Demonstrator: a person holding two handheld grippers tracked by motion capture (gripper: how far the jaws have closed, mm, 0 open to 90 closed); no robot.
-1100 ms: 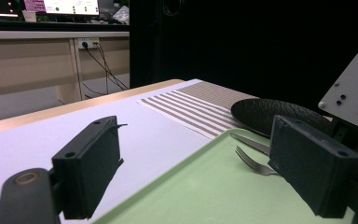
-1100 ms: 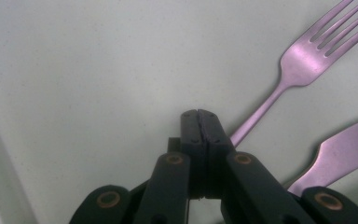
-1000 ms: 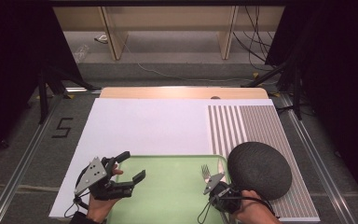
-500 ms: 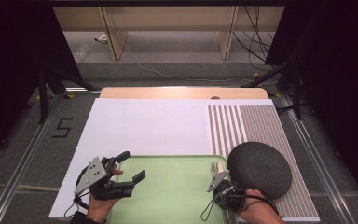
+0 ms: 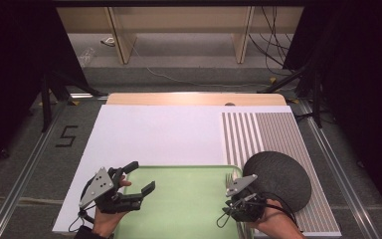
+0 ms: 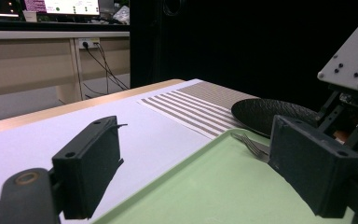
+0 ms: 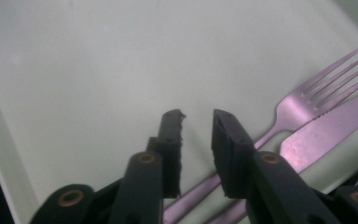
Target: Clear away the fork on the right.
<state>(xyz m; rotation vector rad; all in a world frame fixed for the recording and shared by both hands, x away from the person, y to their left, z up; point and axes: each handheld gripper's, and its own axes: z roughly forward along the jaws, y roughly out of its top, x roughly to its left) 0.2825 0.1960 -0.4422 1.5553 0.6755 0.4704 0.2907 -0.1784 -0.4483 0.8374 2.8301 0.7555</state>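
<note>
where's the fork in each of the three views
High view: the fork lies at the green tray's right edge, tines pointing away, just ahead of the right gripper.
Left gripper view: fork right of centre on the tray, before the black plate.
Right gripper view: fork at right, beside a knife.
Shared landmark: the green tray.

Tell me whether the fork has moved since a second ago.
Yes. The fork has slid toward the person along the green tray's right rim, away from its far edge; it lies on the tray below the right gripper, whose jaws have just been opening.
</note>
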